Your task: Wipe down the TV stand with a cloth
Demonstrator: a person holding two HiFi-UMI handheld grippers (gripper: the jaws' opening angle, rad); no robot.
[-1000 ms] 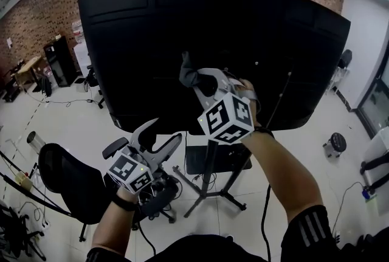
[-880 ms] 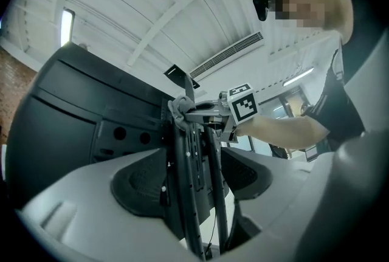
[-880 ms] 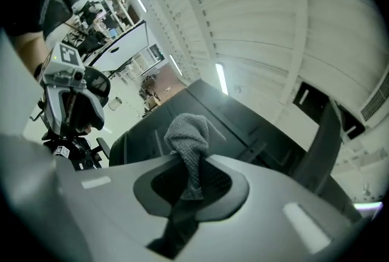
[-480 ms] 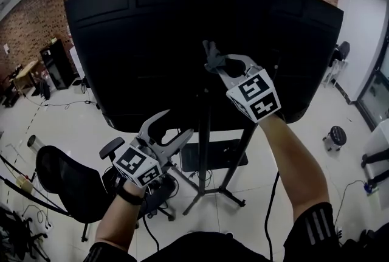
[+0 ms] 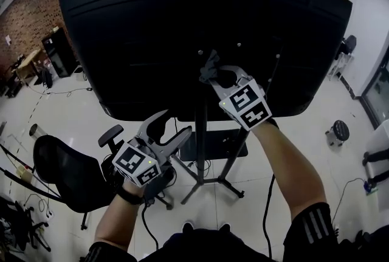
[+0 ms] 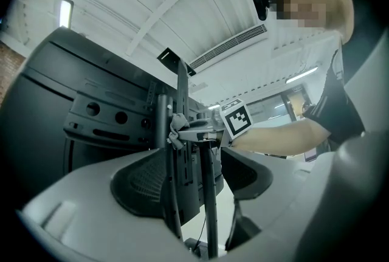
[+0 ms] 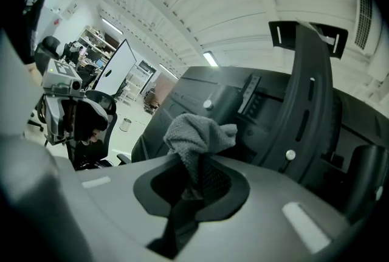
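Grey cloth (image 5: 209, 66), bunched into a wad, is pinched between the pressed-together jaws of the right gripper (image 5: 214, 74), and the right gripper view shows the fabric standing up out of the jaw gap in front of the dark back of the television (image 5: 134, 42). Over the last second this gripper has travelled from the left of the upright post of the TV stand (image 5: 201, 133), up to a higher point near the mounting bracket, and then slightly back down. The cloth now lies at the top of the post, where it meets the screen's rear panel, touching it or just beside it; actual contact cannot be confirmed. That path looks like a wiping stroke along the upper part of the stand, so the task seems to be under way, with the lower post and the legs at the floor (image 5: 209, 185) probably not yet wiped. The left gripper (image 5: 172, 129) has barely shifted; it hangs low and to the left, well apart from the cloth, its jaws spread with nothing between them, the post showing only far off through the gap. A black office chair (image 5: 67, 175) stands on the floor near it.
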